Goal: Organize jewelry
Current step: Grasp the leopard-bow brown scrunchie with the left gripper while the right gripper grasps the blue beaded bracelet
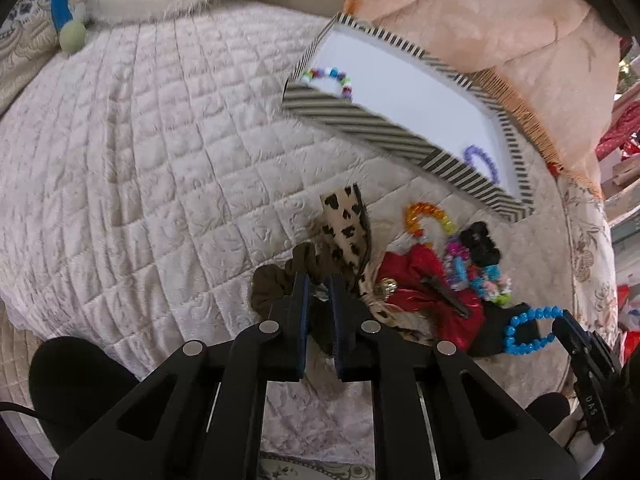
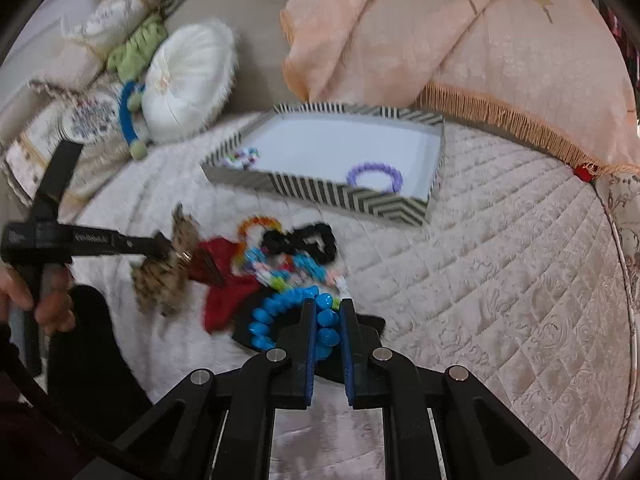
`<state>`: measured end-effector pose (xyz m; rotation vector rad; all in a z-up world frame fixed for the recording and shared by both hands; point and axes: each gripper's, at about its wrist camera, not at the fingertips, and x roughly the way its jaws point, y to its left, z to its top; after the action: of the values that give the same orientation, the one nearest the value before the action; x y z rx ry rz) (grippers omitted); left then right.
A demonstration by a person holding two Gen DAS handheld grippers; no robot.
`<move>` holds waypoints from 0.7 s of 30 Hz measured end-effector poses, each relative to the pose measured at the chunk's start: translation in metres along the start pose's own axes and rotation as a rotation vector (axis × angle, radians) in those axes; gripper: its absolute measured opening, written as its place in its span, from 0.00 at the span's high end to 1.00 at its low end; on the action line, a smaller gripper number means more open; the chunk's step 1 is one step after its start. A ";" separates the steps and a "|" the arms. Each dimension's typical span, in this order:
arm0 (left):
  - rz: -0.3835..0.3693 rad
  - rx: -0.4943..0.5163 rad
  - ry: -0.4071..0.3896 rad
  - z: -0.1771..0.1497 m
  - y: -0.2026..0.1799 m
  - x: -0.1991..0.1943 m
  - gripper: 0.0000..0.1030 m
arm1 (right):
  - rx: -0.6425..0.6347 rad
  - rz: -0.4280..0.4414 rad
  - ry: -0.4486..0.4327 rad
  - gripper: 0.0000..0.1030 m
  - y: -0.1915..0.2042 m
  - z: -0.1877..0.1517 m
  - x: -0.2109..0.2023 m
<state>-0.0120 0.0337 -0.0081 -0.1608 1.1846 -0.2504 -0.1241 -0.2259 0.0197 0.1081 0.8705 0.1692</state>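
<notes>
1. A quilted cream bedspread (image 2: 500,248) is seen spread beneath both tools, with a peach fringed throw (image 2: 400,32) heaped at its far side.
2. A striped tray (image 1: 384,132) with a white floor is set ahead of the left tool (image 1: 319,280) and ahead of the right tool (image 2: 327,304).
3. A heap of accessories is found between the tray and the tools: a red scrunchie (image 1: 424,272), a leopard-print scrunchie (image 1: 346,220), a brown scrunchie (image 1: 276,280) and a black scrunchie (image 2: 300,242).
4. The left tool is nearly closed at the brown scrunchie; whether fabric is pinched cannot be told.
5. A blue beaded bracelet (image 2: 288,312) is clamped between the right tool's fingers, just above a black cloth.
6. A purple beaded bracelet (image 2: 374,176) is lying in the tray's near right corner, and a multicolored beaded bracelet (image 1: 328,80) in its left corner.
</notes>
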 end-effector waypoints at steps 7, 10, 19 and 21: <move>-0.023 0.014 -0.060 0.003 -0.003 -0.028 0.93 | 0.001 0.015 -0.045 0.90 0.008 0.008 -0.018; -0.027 0.008 -0.053 0.005 -0.001 -0.030 0.92 | 0.005 0.023 -0.061 0.90 0.008 0.010 -0.025; 0.016 -0.065 0.006 0.004 0.010 0.002 0.51 | 0.012 0.054 -0.071 0.90 0.012 0.011 -0.034; 0.067 -0.061 0.010 0.005 0.012 0.011 0.51 | 0.014 0.062 -0.070 0.90 0.012 0.010 -0.034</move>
<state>-0.0020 0.0421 -0.0195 -0.1727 1.2057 -0.1563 -0.1388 -0.2207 0.0539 0.1538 0.7987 0.2162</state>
